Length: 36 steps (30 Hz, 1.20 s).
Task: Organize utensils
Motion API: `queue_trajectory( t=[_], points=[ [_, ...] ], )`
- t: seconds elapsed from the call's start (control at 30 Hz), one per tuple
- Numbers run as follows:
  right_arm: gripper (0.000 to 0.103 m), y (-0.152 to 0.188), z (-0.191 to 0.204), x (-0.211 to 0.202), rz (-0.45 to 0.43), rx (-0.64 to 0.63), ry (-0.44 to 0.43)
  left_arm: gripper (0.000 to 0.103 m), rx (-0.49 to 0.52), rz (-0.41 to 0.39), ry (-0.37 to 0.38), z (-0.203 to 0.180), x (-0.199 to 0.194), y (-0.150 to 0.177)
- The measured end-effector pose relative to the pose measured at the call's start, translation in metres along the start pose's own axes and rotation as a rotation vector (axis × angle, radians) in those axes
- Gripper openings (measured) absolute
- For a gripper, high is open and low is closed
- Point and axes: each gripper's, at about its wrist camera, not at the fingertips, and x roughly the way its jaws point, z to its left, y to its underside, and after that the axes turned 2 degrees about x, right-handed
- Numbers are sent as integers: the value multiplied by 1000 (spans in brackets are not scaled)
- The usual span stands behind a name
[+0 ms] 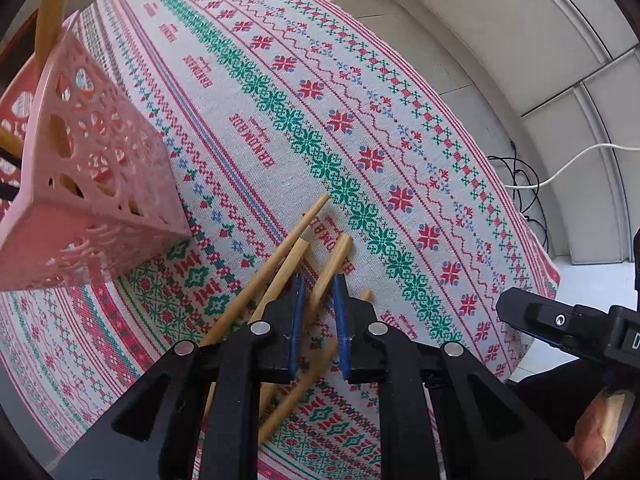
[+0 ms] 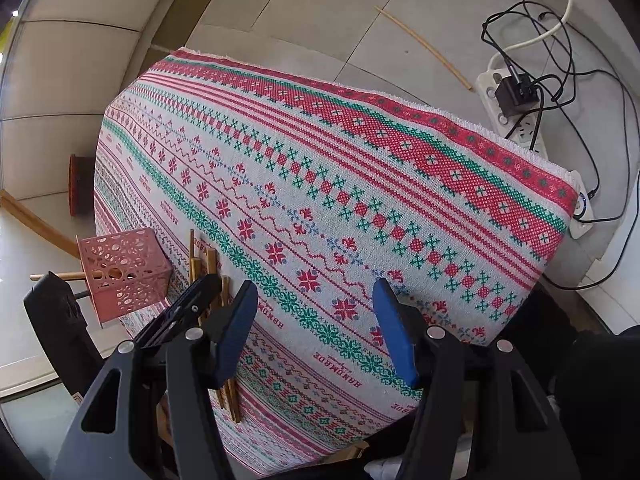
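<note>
Several wooden chopsticks lie in a loose pile on the patterned tablecloth. My left gripper hovers just over the pile, its blue pads a narrow gap apart with one chopstick showing between them; they do not clamp it. A pink perforated basket stands to the left and holds a wooden utensil. In the right wrist view my right gripper is wide open and empty above the cloth, to the right of the chopsticks and the basket.
The cloth-covered table drops off at its far edge. On the floor beyond are a power strip with cables and a stray stick. A wooden plank and a red object lie on the floor at left.
</note>
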Motion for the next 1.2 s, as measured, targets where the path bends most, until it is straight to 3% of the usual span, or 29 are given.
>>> queue_trajectory(
  t=[0.23, 0.43, 0.57, 0.77, 0.87, 0.97, 1.0, 1.03, 1.2],
  points=[
    [59, -1, 4, 7, -20, -6, 37, 6, 105, -116, -95, -24, -2, 14],
    [68, 15, 35, 20, -68, -133, 97, 6, 109, -295, -77, -17, -80, 48],
    [67, 31, 56, 35, -65, -194, 110, 6, 93, -399, -87, -9, -123, 76],
    [68, 59, 84, 57, -65, -247, 141, 6, 51, -482, -105, 3, -156, 106],
    [68, 75, 100, 66, -112, -290, 195, 6, 35, -501, -107, 10, -165, 117],
    [50, 84, 108, 68, -173, -315, 271, 6, 23, -508, -115, 13, -169, 125],
    [27, 84, 108, 68, -189, -318, 290, 6, 18, -508, -115, 15, -170, 128],
    [14, 82, 107, 68, -194, -314, 293, 6, 14, -509, -115, 17, -173, 131],
    [6, 65, 95, 60, -178, -290, 215, 6, -1, -523, -114, 20, -177, 131]
  ],
)
